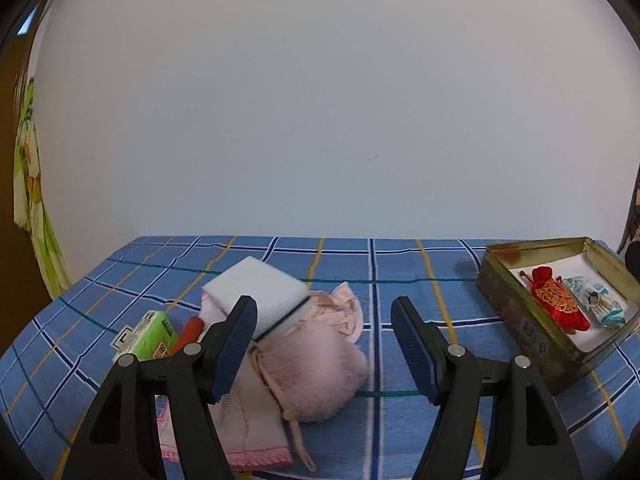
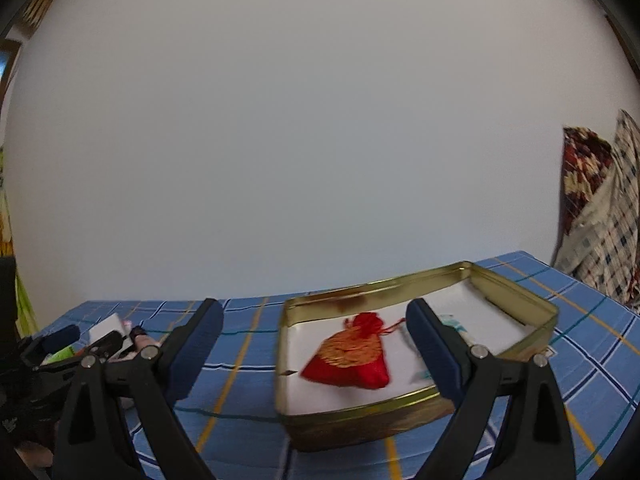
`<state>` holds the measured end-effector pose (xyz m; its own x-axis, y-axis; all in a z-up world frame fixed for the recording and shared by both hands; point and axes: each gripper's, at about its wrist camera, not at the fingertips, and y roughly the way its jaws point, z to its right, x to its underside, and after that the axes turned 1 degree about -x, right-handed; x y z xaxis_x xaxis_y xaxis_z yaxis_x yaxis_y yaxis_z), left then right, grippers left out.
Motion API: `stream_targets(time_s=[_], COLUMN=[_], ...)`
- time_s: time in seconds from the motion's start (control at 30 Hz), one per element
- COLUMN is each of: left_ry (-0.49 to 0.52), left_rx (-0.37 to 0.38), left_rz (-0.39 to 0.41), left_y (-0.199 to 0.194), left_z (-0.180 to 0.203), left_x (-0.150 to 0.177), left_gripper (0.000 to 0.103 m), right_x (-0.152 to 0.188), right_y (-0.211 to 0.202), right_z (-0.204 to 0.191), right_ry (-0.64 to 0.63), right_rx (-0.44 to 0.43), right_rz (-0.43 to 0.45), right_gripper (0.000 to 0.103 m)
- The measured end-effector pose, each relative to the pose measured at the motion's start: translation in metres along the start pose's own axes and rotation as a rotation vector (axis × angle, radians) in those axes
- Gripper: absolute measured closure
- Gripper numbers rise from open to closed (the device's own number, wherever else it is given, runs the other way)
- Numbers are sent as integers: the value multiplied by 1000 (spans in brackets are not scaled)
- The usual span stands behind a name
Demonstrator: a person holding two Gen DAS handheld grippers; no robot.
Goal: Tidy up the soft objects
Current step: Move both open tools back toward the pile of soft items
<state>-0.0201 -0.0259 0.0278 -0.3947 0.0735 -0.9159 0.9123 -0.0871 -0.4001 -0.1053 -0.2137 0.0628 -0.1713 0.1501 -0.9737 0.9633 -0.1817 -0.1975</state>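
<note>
A pile of soft things lies on the blue checked cloth (image 1: 400,264): a white sponge (image 1: 260,294), a fluffy pink pouch (image 1: 316,372), a pink towel (image 1: 248,424) and pale pink fabric (image 1: 344,312). My left gripper (image 1: 324,340) is open just above the pouch, its left finger in front of the sponge. A gold tin (image 1: 520,316) at the right holds a red embroidered pouch (image 1: 558,302) and a wrapped packet (image 1: 600,300). My right gripper (image 2: 316,344) is open and empty, in front of the tin (image 2: 520,300) and its red pouch (image 2: 352,356).
A green carton (image 1: 154,334) and an orange stick (image 1: 192,330) lie left of the pile. A white wall stands behind the table. Patterned fabric (image 2: 600,208) hangs at the far right. The left gripper (image 2: 80,352) shows at the left of the right wrist view.
</note>
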Motion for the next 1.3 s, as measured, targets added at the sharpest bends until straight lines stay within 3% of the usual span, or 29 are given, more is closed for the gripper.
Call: stream_targets(time_s=[0.3,0.77,1.1,1.3], left_ry=[-39,-101,-168,-267], left_rx=[-6,-103,-42,-76], left_rz=[-42,-101,-243,-344], left_y=[10,24,46,64], left_z=[-38,-124,-159,-185], left_x=[1,3,11,20], left_gripper=[31,31,31,31], right_x=[4,13,19,19], right_y=[13,35,60,68], right_z=[-38,-96,-129,-137], right_ry=[-29,-100,-132,-140], right_rx=[-81,-224,-272,-292], right_rz=[-31,-94,-136,-151], right_gripper=[8,8,9,9])
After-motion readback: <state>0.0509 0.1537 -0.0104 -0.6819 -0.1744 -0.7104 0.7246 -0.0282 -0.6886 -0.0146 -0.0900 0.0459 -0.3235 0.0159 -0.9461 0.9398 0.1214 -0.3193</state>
